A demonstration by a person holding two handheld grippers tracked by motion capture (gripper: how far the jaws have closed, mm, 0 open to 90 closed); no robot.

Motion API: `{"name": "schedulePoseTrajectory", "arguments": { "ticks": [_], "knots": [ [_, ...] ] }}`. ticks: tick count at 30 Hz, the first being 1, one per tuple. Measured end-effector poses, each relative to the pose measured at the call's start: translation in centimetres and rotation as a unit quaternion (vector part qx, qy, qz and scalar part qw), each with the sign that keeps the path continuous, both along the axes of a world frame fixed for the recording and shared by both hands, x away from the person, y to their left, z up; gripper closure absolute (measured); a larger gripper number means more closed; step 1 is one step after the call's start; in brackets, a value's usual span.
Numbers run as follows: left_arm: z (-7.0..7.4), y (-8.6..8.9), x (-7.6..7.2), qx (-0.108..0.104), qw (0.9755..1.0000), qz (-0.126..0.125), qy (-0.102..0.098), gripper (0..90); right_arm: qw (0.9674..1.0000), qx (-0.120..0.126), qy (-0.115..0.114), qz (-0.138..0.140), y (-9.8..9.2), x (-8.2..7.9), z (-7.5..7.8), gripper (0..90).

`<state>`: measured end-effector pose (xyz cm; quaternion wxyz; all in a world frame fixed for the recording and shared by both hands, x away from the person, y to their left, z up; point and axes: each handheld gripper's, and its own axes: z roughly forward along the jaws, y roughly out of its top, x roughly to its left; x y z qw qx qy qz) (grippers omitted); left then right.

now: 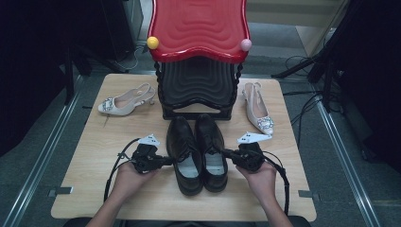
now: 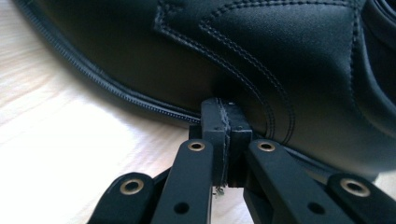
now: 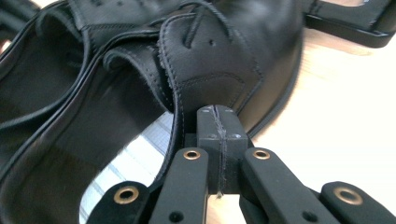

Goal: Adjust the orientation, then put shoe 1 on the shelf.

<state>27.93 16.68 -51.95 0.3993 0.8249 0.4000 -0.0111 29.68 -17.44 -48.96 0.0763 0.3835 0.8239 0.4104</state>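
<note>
Pair of black dress shoes (image 1: 197, 153), centre of bench (image 1: 142, 198), toes at 12 o'clock toward the red-and-black rack (image 1: 198, 56): left gripper (image 1: 166, 161) and right gripper (image 1: 226, 152), jaws together holding nothing, press the outer flanks; step judged squaring the pair, next an even push rackward.

Left gripper (image 1: 166, 161) and right gripper (image 1: 226, 152) point inward, jaws closed.

Closed tongs (image 2: 226, 140) pressed against black shoe (image 2: 261, 51) side

The black shoes (image 1: 197, 153) fill the gap between both claws; table (image 1: 94, 189) edges lie open.
</note>
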Motion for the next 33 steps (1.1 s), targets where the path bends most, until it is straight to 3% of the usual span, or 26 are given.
{"name": "schedulePoseTrajectory", "arguments": {
  "ticks": [3, 8, 13, 17, 19, 28, 33],
  "knots": [
    [0.0, -0.6, -0.4, -0.002, 1.0, 0.001, -0.003, 90.0, 0.9999, 0.01, 0.001, -0.008, -0.3, 0.5, 0.0, 90.0],
    [-0.2, -1.5, -0.9, -0.013, 0.9999, -0.007, 0.001, 90.0, 0.9997, 0.006, -0.003, -0.023, -0.6, 1.1, 0.1, 90.0],
    [0.1, -1.1, -0.9, -0.002, 0.9996, -0.029, 0.006, 86.6, 0.9992, 0.016, 0.005, -0.036, -1.5, 1.7, 0.3, 87.8],
    [1.3, 0.2, -0.6, -0.032, 0.9994, -0.008, -0.009, 83.1, 0.9989, 0.031, 0.006, -0.035, -2.1, 1.3, 0.8, 86.7],
    [1.7, 0.7, -0.4, -0.035, 0.9993, -0.003, -0.014, 80.8, 0.9988, 0.035, 0.002, -0.033, -2.2, 1.1, 1.1, 86.3],
    [2.0, 1.1, 0.3, -0.015, 0.9997, 0.017, -0.011, 60.8, 0.9986, 0.05, -0.001, -0.018, -2.1, -0.3, 2.3, 80.2],
    [2.6, 1.1, 0.4, -0.014, 0.9995, 0.023, -0.015, 56.5, 0.9987, 0.05, -0.003, 0.002, -1.3, -1.1, 2.5, 77.7]
  ]
}}
